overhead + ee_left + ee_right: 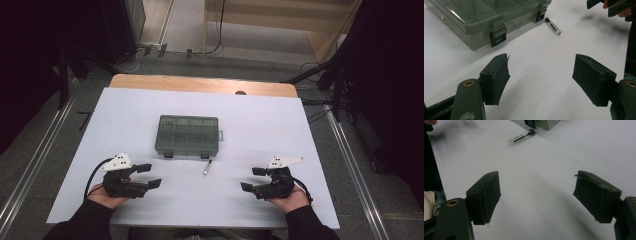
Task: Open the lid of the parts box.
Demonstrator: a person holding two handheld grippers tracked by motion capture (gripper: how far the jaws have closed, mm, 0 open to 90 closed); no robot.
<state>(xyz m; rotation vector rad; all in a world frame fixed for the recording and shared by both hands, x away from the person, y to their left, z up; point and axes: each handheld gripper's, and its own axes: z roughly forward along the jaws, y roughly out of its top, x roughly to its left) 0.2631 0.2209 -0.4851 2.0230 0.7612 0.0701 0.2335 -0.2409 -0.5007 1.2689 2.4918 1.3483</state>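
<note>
A grey-green see-through compartment box [188,135] lies shut on the white table top [270,120], its two black latches facing me; it also fills the top left of the left gripper view as the box [474,17]. A small clear vial with a black cap [207,167] lies just in front of the box's right latch, seen too as the vial [553,26] and the vial [521,138]. My left gripper [149,175] rests open near the table's front left. My right gripper [253,178] rests open at the front right. Nothing sits between either pair of jaws.
The table's wooden far edge [200,82] shows beyond the white sheet. Cables and dark stands [320,75] crowd the floor behind and to the right. Metal rails [35,165] run along both sides of the table.
</note>
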